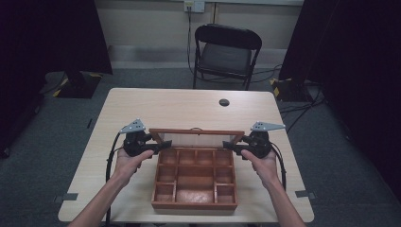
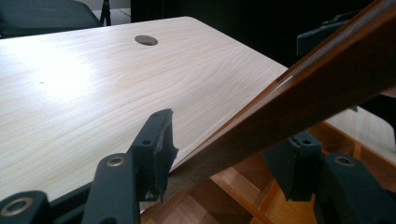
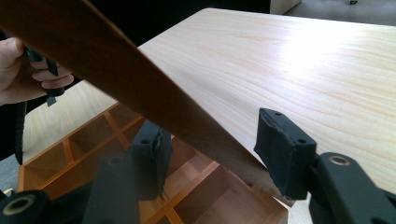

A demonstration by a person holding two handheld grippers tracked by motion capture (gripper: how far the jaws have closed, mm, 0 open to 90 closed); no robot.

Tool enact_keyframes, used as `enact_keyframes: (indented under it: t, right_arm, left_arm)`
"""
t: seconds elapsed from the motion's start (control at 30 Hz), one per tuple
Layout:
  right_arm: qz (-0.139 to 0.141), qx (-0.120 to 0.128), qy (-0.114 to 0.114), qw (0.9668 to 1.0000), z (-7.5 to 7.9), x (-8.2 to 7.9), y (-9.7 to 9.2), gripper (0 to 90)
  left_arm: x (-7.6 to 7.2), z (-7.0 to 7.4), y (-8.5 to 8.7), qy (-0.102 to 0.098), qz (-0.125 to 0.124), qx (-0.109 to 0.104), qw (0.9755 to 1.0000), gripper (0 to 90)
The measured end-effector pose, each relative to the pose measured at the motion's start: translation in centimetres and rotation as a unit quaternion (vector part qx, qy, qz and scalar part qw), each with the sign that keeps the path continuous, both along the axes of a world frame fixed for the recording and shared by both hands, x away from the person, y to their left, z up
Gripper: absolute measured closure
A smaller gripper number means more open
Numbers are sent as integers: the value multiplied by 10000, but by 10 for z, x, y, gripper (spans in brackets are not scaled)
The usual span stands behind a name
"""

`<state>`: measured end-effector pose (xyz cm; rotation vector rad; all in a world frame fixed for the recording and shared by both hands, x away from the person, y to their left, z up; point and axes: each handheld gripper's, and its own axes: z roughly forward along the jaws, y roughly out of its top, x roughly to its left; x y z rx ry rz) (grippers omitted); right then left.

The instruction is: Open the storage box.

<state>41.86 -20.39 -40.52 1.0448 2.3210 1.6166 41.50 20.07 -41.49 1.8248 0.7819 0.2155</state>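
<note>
Your wooden box (image 1: 195, 182) sits at the near edge of the table (image 1: 142, 101), its compartments open to you. At the box's far left corner your left gripper (image 1: 152, 142) has its jaws around the raised lid (image 1: 196, 132), though you cannot tell whether they press it. At the far right corner your right gripper (image 1: 231, 143) straddles the lid with its jaws apart. Beyond the box stands a chair (image 1: 227, 52).

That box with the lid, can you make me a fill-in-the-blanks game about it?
1. The lid of the wooden box stands ____, not shut.
2. The left gripper and right gripper straddle the lid, one at each ____.
3. Behind the table stands a black ____.
4. The box's compartments hold ____.

Missing words: open; end; chair; nothing
</note>
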Motion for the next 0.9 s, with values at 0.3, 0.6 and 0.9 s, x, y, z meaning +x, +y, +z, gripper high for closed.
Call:
enact_keyframes:
  t: [0.3, 0.6, 0.9]
  right_arm:
    - [-42, -19, -14, 10000, 1, 6, 2, 474]
    - [-40, -66, 80, 9999, -7, 11, 5, 461]
    - [-159, -4, 75, 9998, -11, 17, 1, 498]
  left_arm:
    - [7, -2, 1, 6, 0, -102, 9999, 465]
    - [14, -11, 1, 184, -52, -21, 9998, 462]
    - [22, -13, 1, 229, 37, 60, 9997, 482]
